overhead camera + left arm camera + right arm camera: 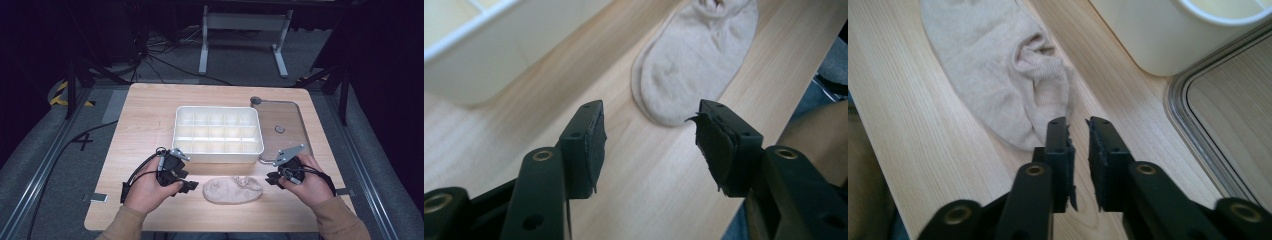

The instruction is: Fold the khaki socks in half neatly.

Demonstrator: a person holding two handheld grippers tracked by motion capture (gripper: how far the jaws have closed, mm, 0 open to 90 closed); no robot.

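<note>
The person's hands hide much of both grippers from above. The left gripper [646,132] stands spread wide and empty, just short of the toe of the beige fabric sock [232,189] lying flat near the tabletop's front edge. The right gripper [1078,142] is nearly pressed together, holding nothing, beside the sock's cuff.

I work in a lab-like recording room: dark curtained walls, loose cables [165,55] on grey carpet, a white equipment stand [245,30], aluminium rails [45,165] around my wooden table [150,125].
</note>
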